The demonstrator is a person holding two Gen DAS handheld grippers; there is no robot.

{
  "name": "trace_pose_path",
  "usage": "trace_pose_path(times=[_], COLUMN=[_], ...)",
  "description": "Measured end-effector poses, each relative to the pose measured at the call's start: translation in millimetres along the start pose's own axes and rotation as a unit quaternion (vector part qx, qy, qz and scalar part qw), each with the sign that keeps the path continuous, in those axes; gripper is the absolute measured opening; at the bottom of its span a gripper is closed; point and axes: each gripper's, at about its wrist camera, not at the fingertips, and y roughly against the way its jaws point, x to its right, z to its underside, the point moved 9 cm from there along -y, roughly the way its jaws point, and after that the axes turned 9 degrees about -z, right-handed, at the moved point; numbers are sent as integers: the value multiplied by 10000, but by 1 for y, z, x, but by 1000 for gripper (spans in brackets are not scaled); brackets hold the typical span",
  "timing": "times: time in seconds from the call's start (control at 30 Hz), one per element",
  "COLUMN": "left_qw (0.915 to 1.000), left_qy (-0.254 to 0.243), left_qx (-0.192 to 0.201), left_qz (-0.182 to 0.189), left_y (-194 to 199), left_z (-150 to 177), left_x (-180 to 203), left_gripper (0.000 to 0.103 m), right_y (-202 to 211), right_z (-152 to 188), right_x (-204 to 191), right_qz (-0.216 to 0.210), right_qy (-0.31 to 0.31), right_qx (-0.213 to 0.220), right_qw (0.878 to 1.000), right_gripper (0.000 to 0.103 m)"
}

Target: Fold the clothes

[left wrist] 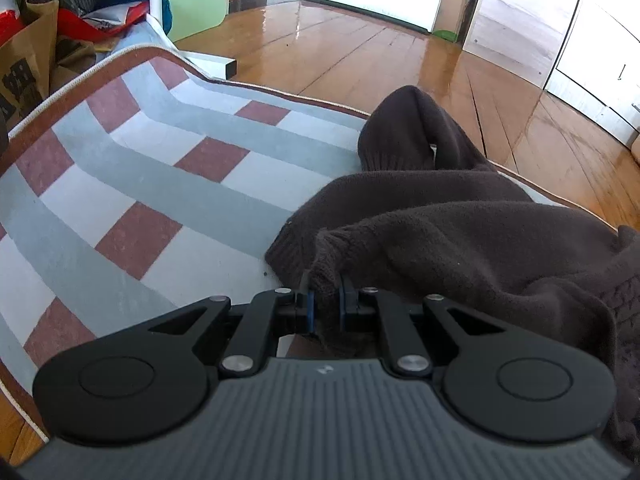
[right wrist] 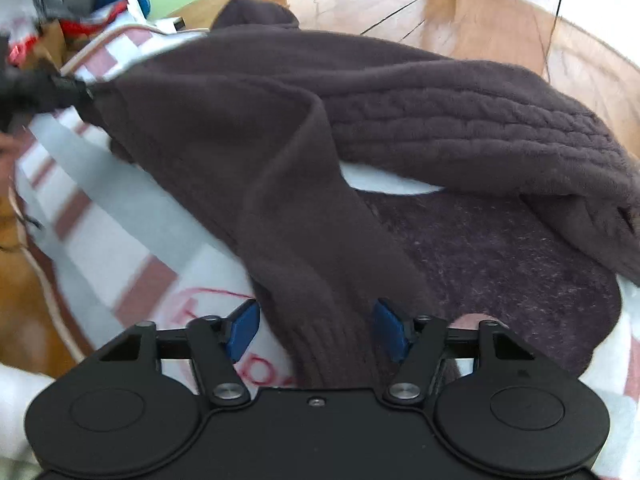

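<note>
Lying where: the dark brown sweater [left wrist: 460,236] is spread in loose folds over the checked blanket [left wrist: 132,184], on the side near the wooden floor [left wrist: 360,52].
Left gripper: the left gripper [left wrist: 326,306] has its blue-padded fingers drawn close together, clamped on a bunched ribbed edge of the sweater that rises in a small peak between them.
Right gripper: the right gripper [right wrist: 316,330] has its blue pads [right wrist: 244,328] well apart; a sleeve with a ribbed cuff runs between them, touching neither pad as far as can be seen.
Sweater from the right wrist: the sweater [right wrist: 400,112] stretches away from the cuff, a cable-knit panel to the right, and its far left corner is pulled taut toward the blurred left gripper [right wrist: 86,94].
Blanket: grey, white and brick-red squares with a brown border, its edge curling up at the far left.
Background: bags and clutter [left wrist: 52,20] beyond the blanket.
</note>
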Motion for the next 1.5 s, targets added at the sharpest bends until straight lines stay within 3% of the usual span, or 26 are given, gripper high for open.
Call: trace_pose_path(times=[0.1, 0.2, 0.3, 0.37, 0.43, 0.5, 0.63, 0.7, 0.73, 0.83, 0.9, 0.97, 1.03, 1.17, 1.27, 1.33, 1.43, 1.5], left_qw=[10000, 9999, 9999, 9996, 9988, 9985, 9990, 9993, 9993, 9981, 9935, 9860, 9816, 9691, 9578, 9424, 9255, 9210], left_qy=[-53, -15, -30, -210, -413, -437, -329, -350, -360, -526, -974, -1446, -1705, -2020, -2482, -2906, -3330, -3469], left_qx=[19, 92, -16, -167, -241, -284, -309, -151, -73, 287, 579, 809, 789, 669, 606, 556, 428, 385], left_qz=[-5, 74, 145, 67, -75, -146, -69, 35, 87, 148, -101, -188, 346, 1247, 1315, 1561, 1750, 1728], left_y=[1, 6, 3, -3, -8, -8, -1, 11, 16, 38, 46, 52, 55, 54, 43, 37, 20, 7], left_z=[-2, -9, -8, 0, 8, 11, 7, -1, -6, -21, -30, -40, -47, -53, -45, -32, -18, -16], left_x=[0, 0, 3, 11, 18, 18, 15, 18, 19, 30, 51, 78, 117, 186, 227, 251, 268, 274], left_gripper=[10, 10, 12, 15, 15, 16, 19, 20, 20, 26, 47, 47, 47, 53, 53, 53, 53, 53], right_y=[18, 61, 93, 96, 88, 85, 104, 108, 110, 107, 104, 108, 113, 108, 93, 86, 78, 75], right_z=[-8, -26, -41, -43, -36, -28, -26, -34, -38, -52, -62, -73, -84, -94, -80, -70, -57, -53], right_x=[25, 65, 102, 129, 159, 180, 187, 184, 182, 177, 173, 172, 175, 187, 201, 209, 220, 223], right_qz=[317, 924, 1036, 1578, 2372, 2650, 2196, 1903, 1791, 1448, 1227, 972, 601, 108, 148, 221, -13, -328], right_qy=[-416, -845, -1397, -1648, -1946, -2182, -2592, -2541, -2520, -2551, -2613, -2842, -3180, -4040, -4480, -4627, -5015, -5189], right_qx=[513, 1196, 1485, 1146, 354, -65, 428, 751, 877, 934, 855, 897, 865, 743, 675, 679, 857, 1008], right_qw=[9973, 9849, 9735, 9668, 9511, 9392, 9395, 9453, 9469, 9515, 9536, 9496, 9422, 9117, 8914, 8836, 8609, 8482], right_gripper=[11, 11, 11, 13, 15, 17, 27, 47, 50, 51, 51, 51, 52, 91, 91, 91, 91, 91])
